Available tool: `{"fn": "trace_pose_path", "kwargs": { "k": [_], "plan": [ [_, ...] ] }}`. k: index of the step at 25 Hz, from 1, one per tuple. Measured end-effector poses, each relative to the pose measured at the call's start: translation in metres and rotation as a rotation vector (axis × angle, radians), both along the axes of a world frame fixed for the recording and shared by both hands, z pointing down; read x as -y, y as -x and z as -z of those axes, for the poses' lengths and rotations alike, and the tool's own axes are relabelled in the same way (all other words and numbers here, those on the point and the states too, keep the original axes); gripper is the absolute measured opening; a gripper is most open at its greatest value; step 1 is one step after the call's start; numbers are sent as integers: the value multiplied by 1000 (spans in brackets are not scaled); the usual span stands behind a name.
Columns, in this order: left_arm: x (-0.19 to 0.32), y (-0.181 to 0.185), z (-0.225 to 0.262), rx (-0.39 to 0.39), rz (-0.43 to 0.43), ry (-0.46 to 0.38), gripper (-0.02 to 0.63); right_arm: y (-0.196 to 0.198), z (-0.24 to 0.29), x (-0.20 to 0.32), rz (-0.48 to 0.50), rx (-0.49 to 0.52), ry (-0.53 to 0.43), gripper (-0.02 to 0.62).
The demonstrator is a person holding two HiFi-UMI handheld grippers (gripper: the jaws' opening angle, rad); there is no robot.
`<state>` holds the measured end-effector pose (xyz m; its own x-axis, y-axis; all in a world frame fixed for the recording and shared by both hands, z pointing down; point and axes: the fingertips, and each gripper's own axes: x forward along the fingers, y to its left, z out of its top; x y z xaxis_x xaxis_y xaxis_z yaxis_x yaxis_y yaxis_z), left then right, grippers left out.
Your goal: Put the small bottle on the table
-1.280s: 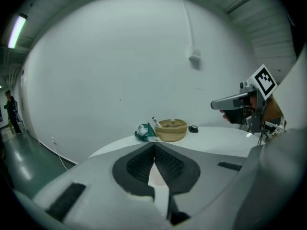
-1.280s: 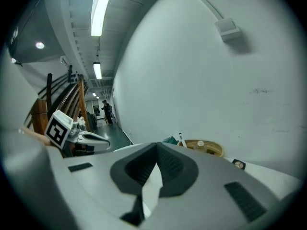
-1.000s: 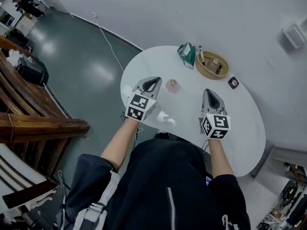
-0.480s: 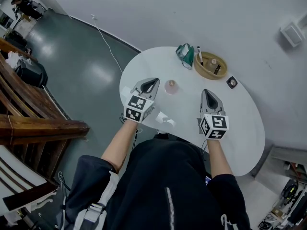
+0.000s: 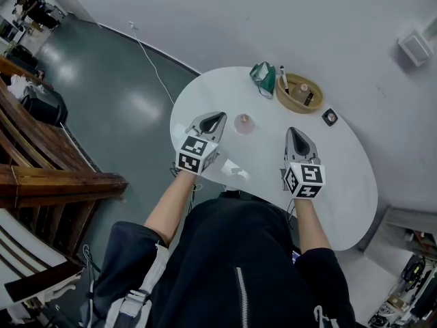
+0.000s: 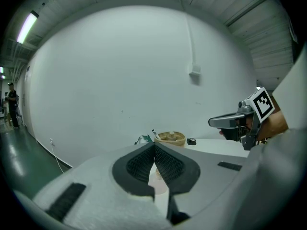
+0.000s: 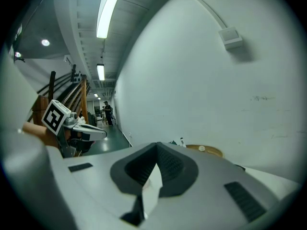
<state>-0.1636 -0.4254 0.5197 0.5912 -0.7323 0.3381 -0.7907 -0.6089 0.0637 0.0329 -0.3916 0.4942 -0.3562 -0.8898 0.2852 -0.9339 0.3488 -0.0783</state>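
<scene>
At centre frame, the left gripper (image 5: pixel 219 115) and the right gripper (image 5: pixel 294 130) are held over the round white table (image 5: pixel 341 183), each with its jaws closed tip to tip and gripping nothing. The small bottle (image 5: pixel 244 122) stands on the tabletop between them, nearer the left gripper.

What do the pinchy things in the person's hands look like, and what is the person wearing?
The left gripper and right gripper are pale grey and taper to a point, like beaks. Inside, their pads are black and bumpy. Each carries a white cube with black square patterns. The person wears a black zip jacket, sleeves pushed up.
</scene>
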Motion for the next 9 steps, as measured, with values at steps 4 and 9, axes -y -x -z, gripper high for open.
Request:
{"fn": "trace_pose_path", "kwargs": {
  "k": [4,9],
  "plan": [
    [-1,-1,1,-3,-4,3,0,1,2,-1,-1,-2,1,0],
    [-4,1,-2,-3,-6,9,0,2,1,-5,-5,-2,4,1]
  ]
}}
